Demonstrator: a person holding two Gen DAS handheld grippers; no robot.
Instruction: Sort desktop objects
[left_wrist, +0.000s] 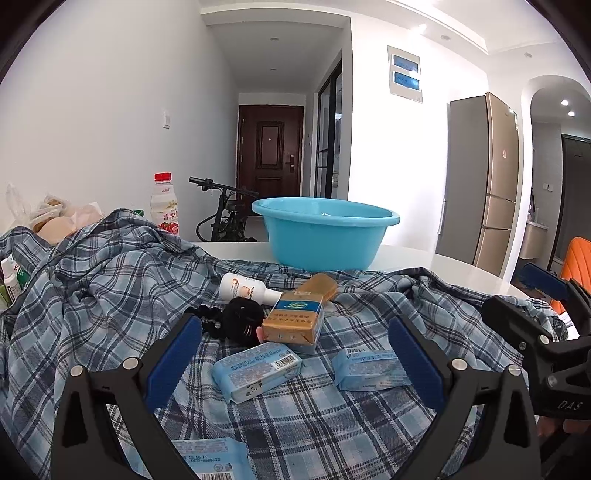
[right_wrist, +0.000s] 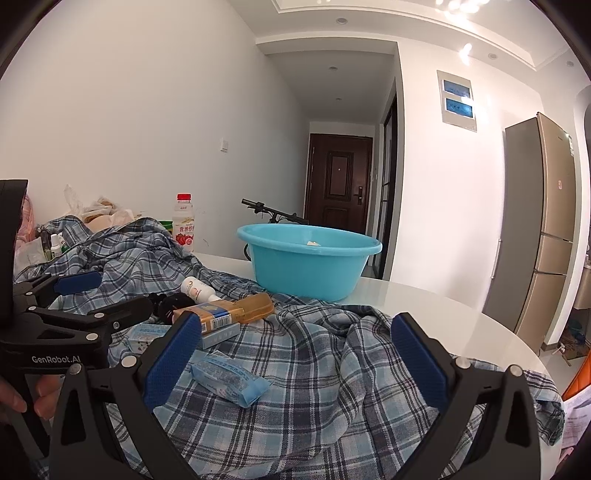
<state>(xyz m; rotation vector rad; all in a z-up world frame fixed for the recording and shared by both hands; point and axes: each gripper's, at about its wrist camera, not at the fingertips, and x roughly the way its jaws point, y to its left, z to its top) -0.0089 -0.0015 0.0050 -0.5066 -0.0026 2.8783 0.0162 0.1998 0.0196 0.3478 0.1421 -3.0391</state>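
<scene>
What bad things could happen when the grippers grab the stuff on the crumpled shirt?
The tan box leans on the white bottle and a blue tissue pack; lifting one could topple the others. The plaid shirt is bunched, so the open left gripper might pinch cloth and drag everything. The blue basin stands nearby on the table and could get nudged.

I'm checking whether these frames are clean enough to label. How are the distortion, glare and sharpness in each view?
Left wrist view: strong fisheye bending, black corners; fridge and walls bow; the ceiling is blown out at top right; the basin and tissue packs are sharp. Right wrist view: same curvature; ceiling glare spots at top right, a sheen on the table; the shirt plaid is crisp. Both claws show no blur.
</scene>
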